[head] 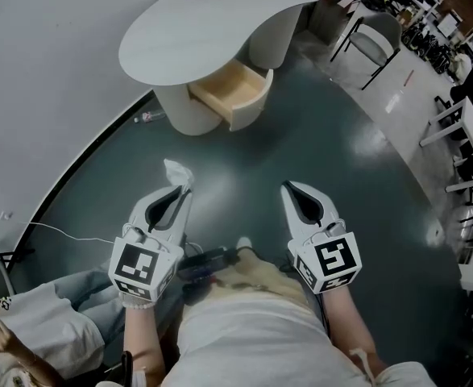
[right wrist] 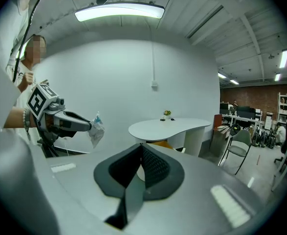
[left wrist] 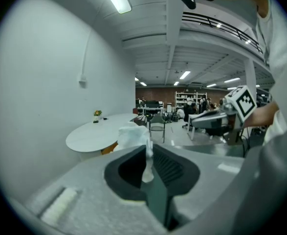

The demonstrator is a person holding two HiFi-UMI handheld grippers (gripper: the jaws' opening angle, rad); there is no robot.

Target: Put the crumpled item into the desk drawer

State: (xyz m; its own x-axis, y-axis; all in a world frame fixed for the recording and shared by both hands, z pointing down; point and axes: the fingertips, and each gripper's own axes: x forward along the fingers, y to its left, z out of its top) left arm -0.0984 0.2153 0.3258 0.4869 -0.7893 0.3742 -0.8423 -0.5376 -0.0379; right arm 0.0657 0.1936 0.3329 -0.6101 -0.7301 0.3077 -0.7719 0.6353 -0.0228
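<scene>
Only the head view looked into the drawer (head: 232, 93): it stood pulled out from the rounded pedestal of the white table (head: 180, 39), with its pale wood interior facing up. The gripper views showed no more of it than an orange-brown edge under the tabletop.

The left gripper view showed the grip itself. The jaws of the left gripper (head: 185, 192) were closed narrow on a thin strip of the crumpled item (head: 176, 171), and the bulk of it was bunched beyond the tips. The right gripper view gave the item's side profile, hanging off the left gripper's tips clear of the floor. It also showed a small plant (right wrist: 167, 114) on the far end of the table.

The right gripper (head: 288, 189) had its jaws together on nothing and was held level with the left.

Open dark floor (head: 300, 151) lay between both grippers and the drawer, which was well apart from them. A curved white wall (head: 43, 79) bounded the left side, with a cable (head: 59, 232) trailing along its foot. A chair (head: 373, 43) stood to the right of the table.

The item was white, creased and slightly translucent, and it rose to a twisted peak
</scene>
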